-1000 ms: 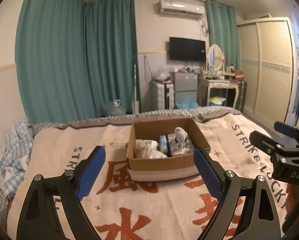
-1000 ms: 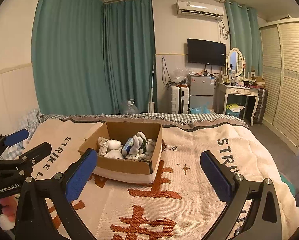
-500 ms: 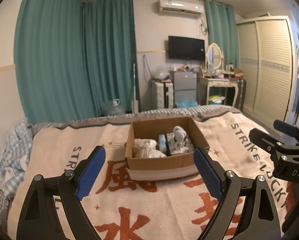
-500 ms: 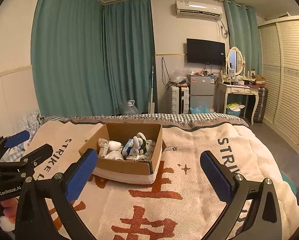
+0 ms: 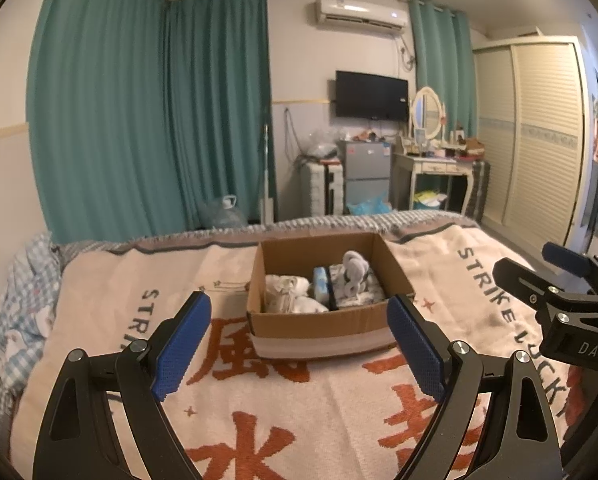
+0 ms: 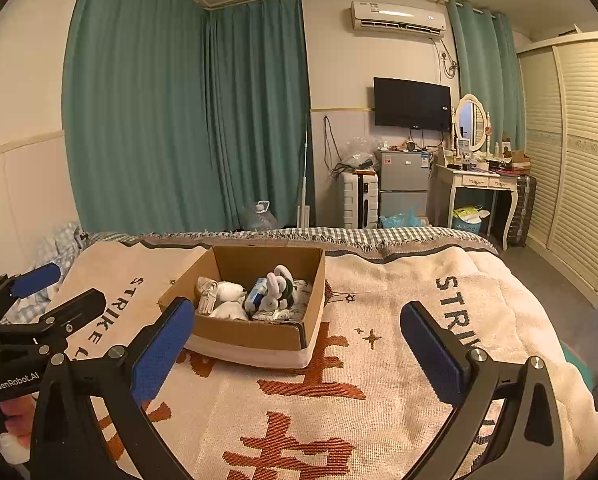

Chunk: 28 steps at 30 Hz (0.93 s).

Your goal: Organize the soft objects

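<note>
Cardboard box (image 5: 323, 322) near wall hiding soft items (image 6: 255, 296), details indistinct

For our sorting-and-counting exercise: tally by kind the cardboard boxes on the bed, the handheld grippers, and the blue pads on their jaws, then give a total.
Cardboard box: 1
Grippers, the left gripper and the right gripper: 2
Blue pads: 4
Total: 7

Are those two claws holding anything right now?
No. The left gripper and right gripper are both open and empty, short of the cardboard box of soft things on the bed.
</note>
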Motion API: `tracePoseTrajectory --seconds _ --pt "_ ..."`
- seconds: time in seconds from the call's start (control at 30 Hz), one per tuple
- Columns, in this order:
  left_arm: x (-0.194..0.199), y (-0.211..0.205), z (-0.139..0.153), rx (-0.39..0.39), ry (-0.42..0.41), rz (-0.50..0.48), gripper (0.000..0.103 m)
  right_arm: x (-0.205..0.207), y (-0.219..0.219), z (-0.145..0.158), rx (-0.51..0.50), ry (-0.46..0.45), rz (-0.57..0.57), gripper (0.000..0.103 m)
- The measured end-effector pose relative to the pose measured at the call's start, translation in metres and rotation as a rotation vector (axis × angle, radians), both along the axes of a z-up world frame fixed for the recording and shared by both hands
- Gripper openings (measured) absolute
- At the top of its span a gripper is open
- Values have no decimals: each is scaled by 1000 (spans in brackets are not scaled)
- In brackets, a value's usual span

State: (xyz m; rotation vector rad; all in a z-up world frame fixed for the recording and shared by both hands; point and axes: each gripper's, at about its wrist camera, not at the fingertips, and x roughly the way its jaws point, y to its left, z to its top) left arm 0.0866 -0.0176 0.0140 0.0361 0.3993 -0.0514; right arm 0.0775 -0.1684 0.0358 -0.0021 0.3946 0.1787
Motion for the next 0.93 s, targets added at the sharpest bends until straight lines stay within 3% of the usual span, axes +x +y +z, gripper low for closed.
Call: tracePoseTrajectory --seconds 0.83,0.93 --pt "0 -5 1 15 2 -17 91 -2 -2 -2 5 6 3 103" --pt "1 -3 5 -13 8 -25 91 -3 -3 -2 5 5 3 103"
